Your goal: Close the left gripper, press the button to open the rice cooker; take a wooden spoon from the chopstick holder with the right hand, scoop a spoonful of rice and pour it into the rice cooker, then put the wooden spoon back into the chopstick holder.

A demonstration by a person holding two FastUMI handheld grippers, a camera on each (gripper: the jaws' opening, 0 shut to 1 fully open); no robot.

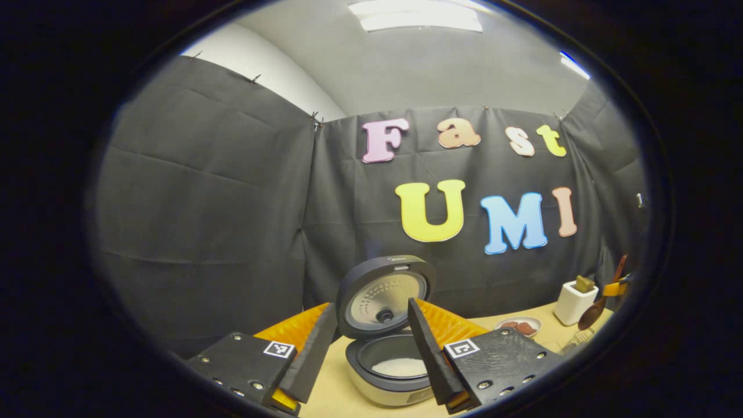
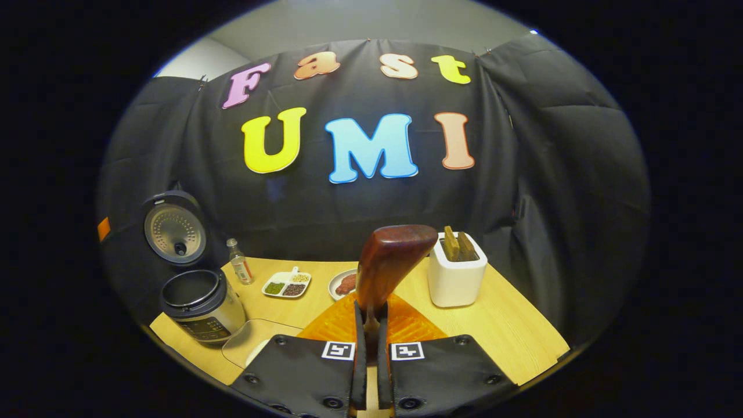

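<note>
— Both tongs first: how do they stand?

— Right gripper (image 2: 371, 354) is clamped on the handle of the dark reddish wooden spoon (image 2: 390, 264), bowl up and leaning right. Left gripper (image 1: 371, 348) is spread wide, gripping nothing.

— And the surface?

— Light wooden table (image 2: 511, 325), black cloth walls, grey ceiling with a light panel (image 1: 418, 16). At far left sits the dark round rice cooker (image 2: 200, 302), lid (image 2: 174, 229) raised upright, white rice (image 1: 399, 367) in its pot. Just right of the spoon stands the white square chopstick holder (image 2: 457, 276). Between them lie a small clear bottle (image 2: 240, 262), a divided white dish of grains (image 2: 287, 284) and a small plate (image 2: 343, 284).

— The poses?

— The left gripper points at the cooker, close in front of it. The right gripper hovers over the table's near edge.
</note>
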